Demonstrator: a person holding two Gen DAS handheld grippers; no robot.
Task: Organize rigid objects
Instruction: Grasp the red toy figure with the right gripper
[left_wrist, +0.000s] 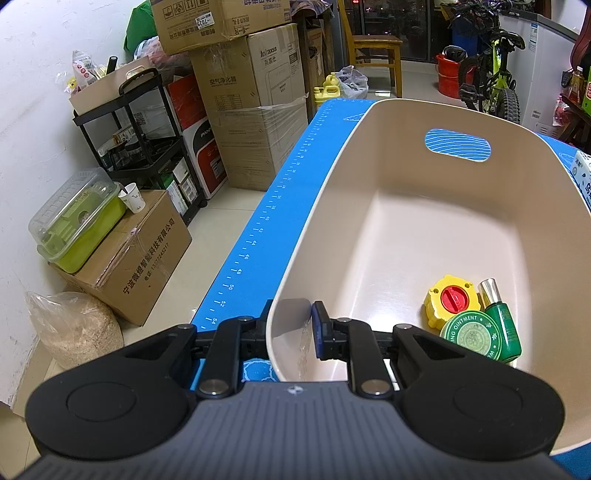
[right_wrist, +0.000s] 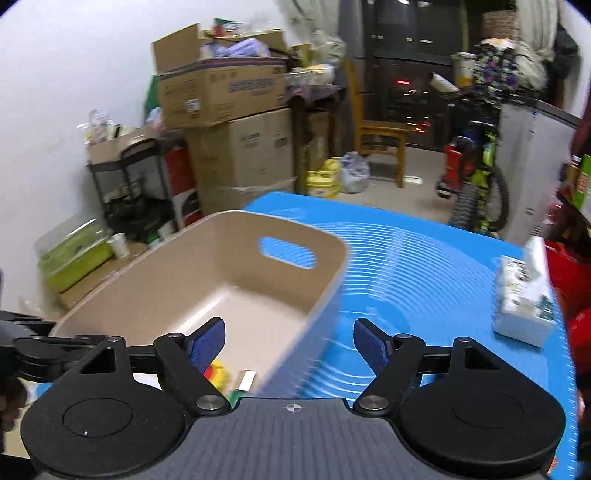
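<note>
My left jaws (left_wrist: 291, 332) clamp the near wall of the beige bin (left_wrist: 369, 122); my right jaws (right_wrist: 289, 345) gape empty over its rim. Inside lie a yellow cap (left_wrist: 448, 299), ointment tin (left_wrist: 471, 338) and green bottle (left_wrist: 504, 325), on the blue worktop (left_wrist: 266, 236).

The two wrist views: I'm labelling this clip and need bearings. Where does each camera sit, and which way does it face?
Left wrist: on the left gripper, looking down into the beige bin; its jaws are clamped on the near rim, one finger inside.
Right wrist: on the right gripper, facing the blue mat and tissue box; jaws open, empty.
Shared: the bin, the mat, the yellow cap.
</note>
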